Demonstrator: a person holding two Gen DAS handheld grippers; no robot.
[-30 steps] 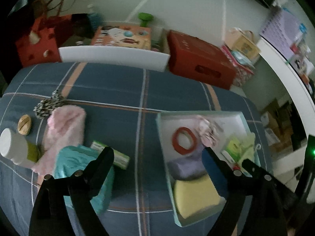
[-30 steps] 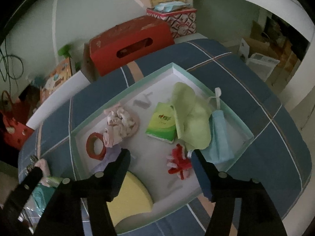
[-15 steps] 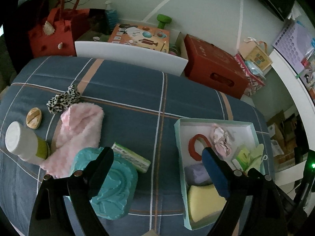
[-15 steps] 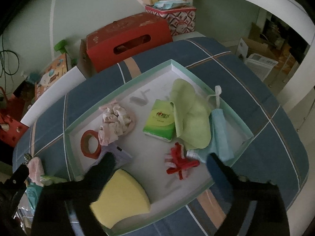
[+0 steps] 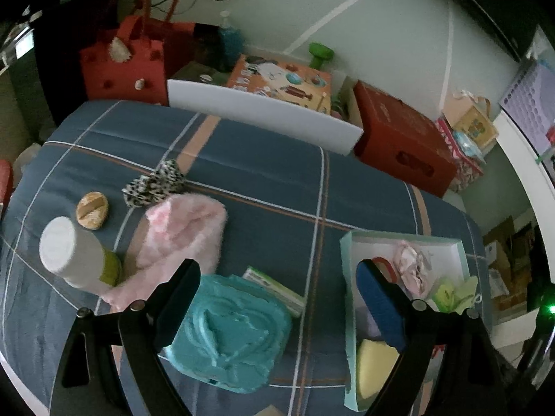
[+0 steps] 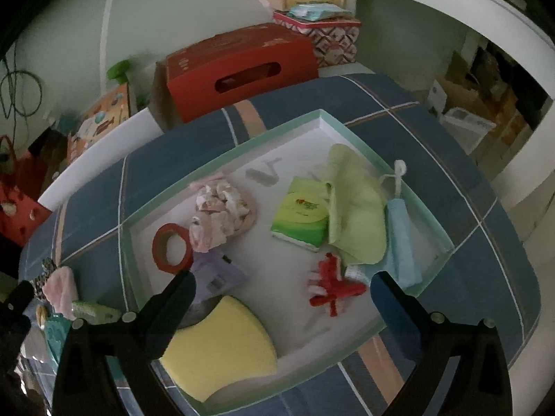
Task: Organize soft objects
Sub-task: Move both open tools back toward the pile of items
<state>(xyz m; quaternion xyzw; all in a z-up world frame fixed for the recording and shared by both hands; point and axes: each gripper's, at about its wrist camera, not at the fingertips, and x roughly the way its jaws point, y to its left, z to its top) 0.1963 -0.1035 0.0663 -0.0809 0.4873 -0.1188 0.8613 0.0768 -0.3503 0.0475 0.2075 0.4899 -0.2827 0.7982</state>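
A mint-rimmed white tray [image 6: 222, 154] on the blue plaid cloth holds a yellow sponge [image 6: 222, 346], red ring [image 6: 171, 253], pink scrunchie [image 6: 222, 215], green tissue pack [image 6: 301, 215], green cloth [image 6: 357, 208], blue mask [image 6: 402, 239] and a red-white item [image 6: 331, 287]. My right gripper [image 6: 282, 294] is open and empty above the tray. My left gripper [image 5: 277, 286] is open and empty above a teal pad [image 5: 232, 329]. A pink fluffy cloth [image 5: 180, 235], leopard scrunchie [image 5: 152, 183] and green pack [image 5: 277, 287] lie left of the tray [image 5: 347, 253].
A white bottle [image 5: 73, 256] and a round wooden piece [image 5: 93, 205] sit at the left of the cloth. A white board [image 5: 263, 118], red box [image 5: 402, 138], red bag [image 5: 128, 59] and other boxes stand beyond the far edge.
My left gripper has pulled back and to the left, so more of the left side shows. My right gripper has opened wider and drawn back a little over the tray.
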